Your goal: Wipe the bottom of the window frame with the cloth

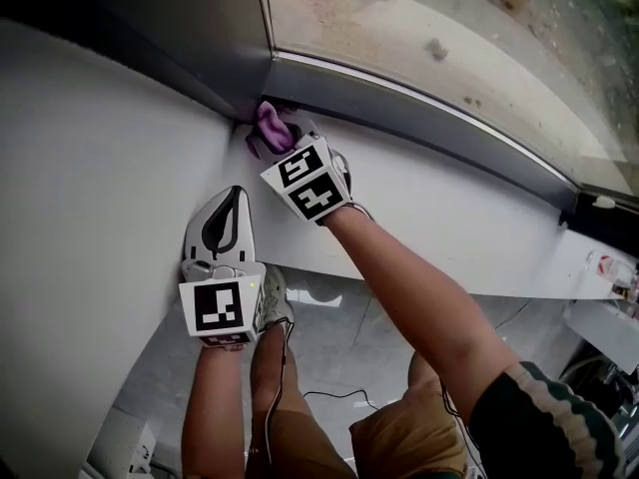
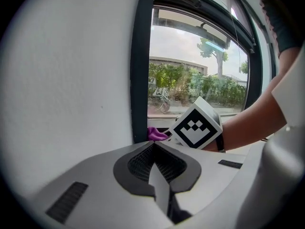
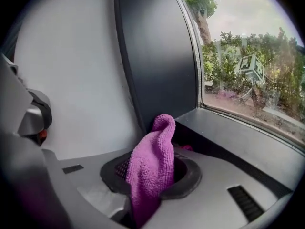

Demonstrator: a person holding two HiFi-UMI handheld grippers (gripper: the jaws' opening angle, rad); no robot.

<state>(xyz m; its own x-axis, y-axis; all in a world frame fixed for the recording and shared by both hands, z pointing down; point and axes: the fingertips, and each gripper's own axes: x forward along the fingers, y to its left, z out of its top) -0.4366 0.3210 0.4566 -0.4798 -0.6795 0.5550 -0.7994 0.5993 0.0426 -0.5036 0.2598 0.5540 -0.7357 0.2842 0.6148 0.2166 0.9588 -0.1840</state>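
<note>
- The left hand-held gripper (image 2: 154,151) is nearest. Its jaws are pressed together with nothing in them. It hangs low by the plain white wall (image 1: 90,168), likely to keep out of the way.
- The right hand-held gripper (image 3: 151,175) is squeezed tight on the fluffy purple cloth (image 3: 159,132), so the cloth cannot slip.
- The cloth's top pokes into the left corner and seems to touch the dark grey bottom rail of the window frame (image 3: 238,137). I think the wipe starts here so it can slide along the whole rail.
- Past the rail is the clear window glass (image 1: 419,28).
</note>
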